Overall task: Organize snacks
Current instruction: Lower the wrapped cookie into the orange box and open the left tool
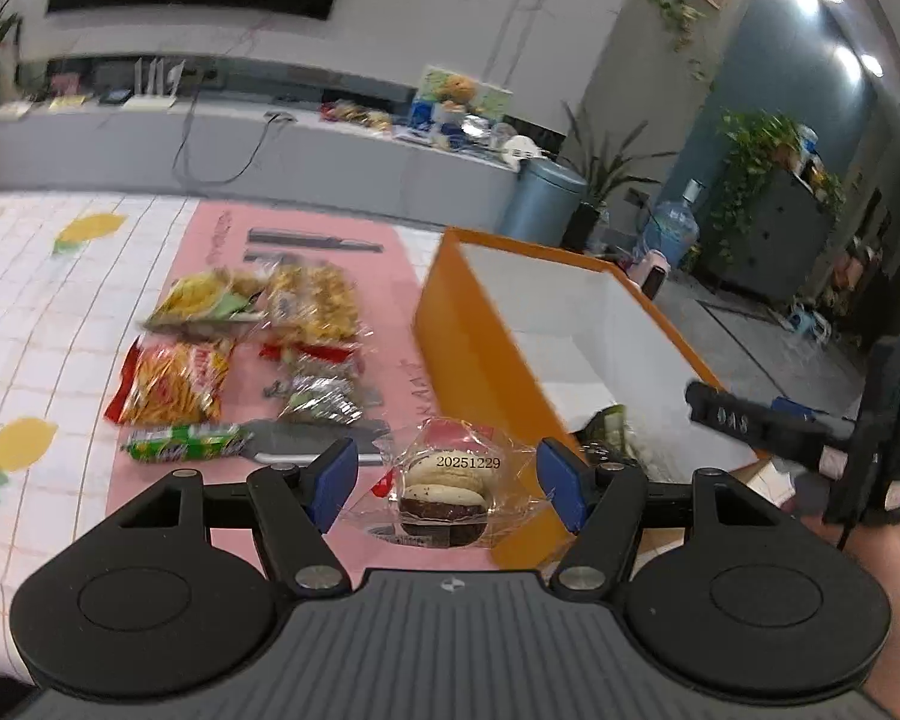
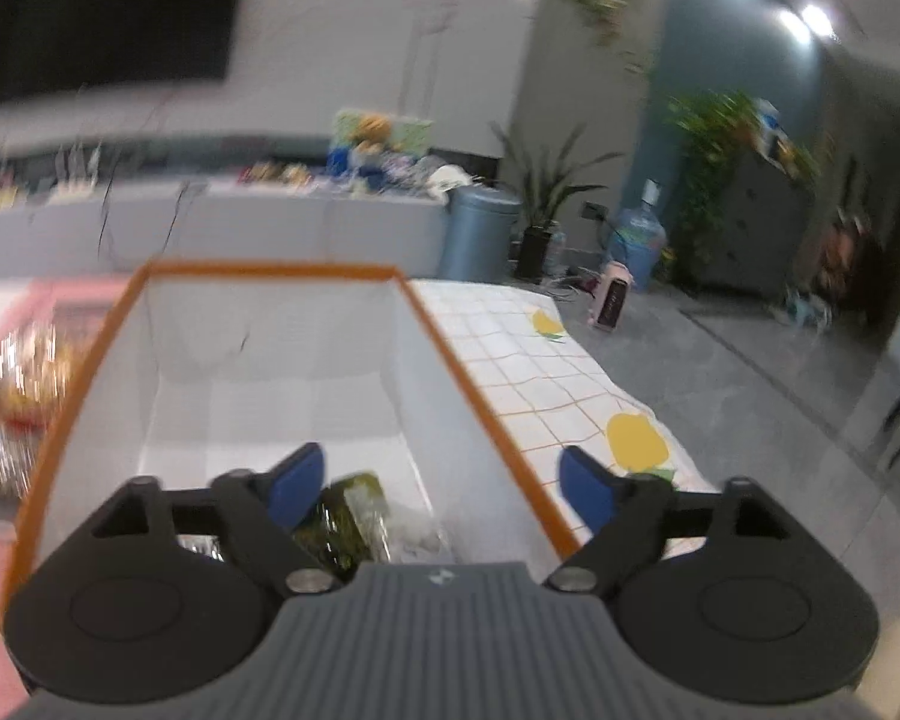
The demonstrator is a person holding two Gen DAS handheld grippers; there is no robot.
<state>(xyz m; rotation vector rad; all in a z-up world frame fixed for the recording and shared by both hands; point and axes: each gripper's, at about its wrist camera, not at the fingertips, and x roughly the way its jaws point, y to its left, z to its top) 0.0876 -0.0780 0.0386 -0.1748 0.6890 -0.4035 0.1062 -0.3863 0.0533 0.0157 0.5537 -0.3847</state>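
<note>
Pink matting [image 1: 150, 480] covers the worktop where a wrapped macaron pack [image 1: 447, 495] sits between the left gripper's [image 1: 447, 480] wide fingers, unpinched, with the orange box [image 1: 480, 360] at 2 o'clock. Right gripper [image 2: 444, 486] hangs wide over the box, above a green packet [image 2: 354, 516]. Closing on loose film could let the pack slip.

Clearances around the orange box [image 2: 78, 372] and snack pile.
The box's far half is bare floor, open from above; green packet [image 2: 354, 516] fills its near corner. On the pink mat [image 1: 150, 480], the wrapped macaron [image 1: 447, 498] lies just beside the box's wall; crowded packets lie further left.
</note>
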